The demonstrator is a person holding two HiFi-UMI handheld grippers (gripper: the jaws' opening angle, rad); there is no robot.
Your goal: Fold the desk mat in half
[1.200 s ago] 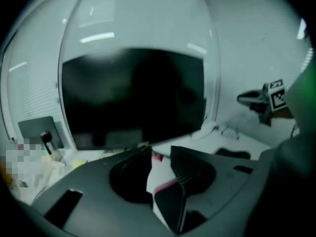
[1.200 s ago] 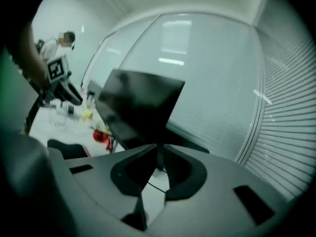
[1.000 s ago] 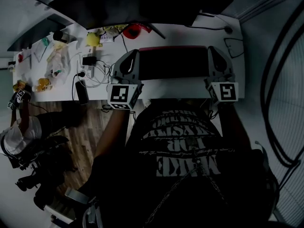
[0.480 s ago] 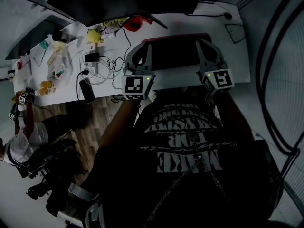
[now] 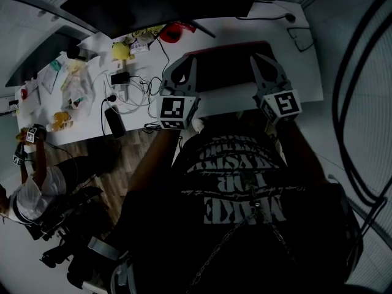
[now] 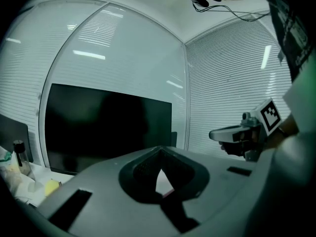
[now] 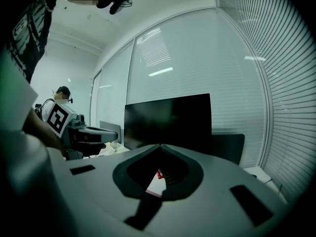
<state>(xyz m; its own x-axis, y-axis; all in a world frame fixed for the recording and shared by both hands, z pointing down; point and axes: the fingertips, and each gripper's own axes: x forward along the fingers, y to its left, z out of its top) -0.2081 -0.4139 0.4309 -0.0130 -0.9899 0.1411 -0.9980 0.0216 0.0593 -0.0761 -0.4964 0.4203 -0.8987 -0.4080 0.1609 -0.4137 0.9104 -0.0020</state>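
The white desk (image 5: 295, 81) ran across the upper half of the head view, with a dark monitor (image 5: 171, 5) along its far side at the top of the frame. The desk mat (image 5: 223, 72), dark with a red rim on its far edge, lay in the upper middle of the frame. It looked flat and not yet folded. The left gripper (image 6: 159, 150) stood over its left end and the right gripper (image 7: 159, 147) over its right end. Both pairs of jaws were pressed together at the tips, with only a sliver of white and red showing in the gap behind them. Whether a mat edge was caught there I could not tell. The mat was probably light, thin and limp, likely to sag between two holds. I would grip it at both near corners and carry them evenly to the far edge. Cables (image 5: 131, 90) lay tangled at the upper left.
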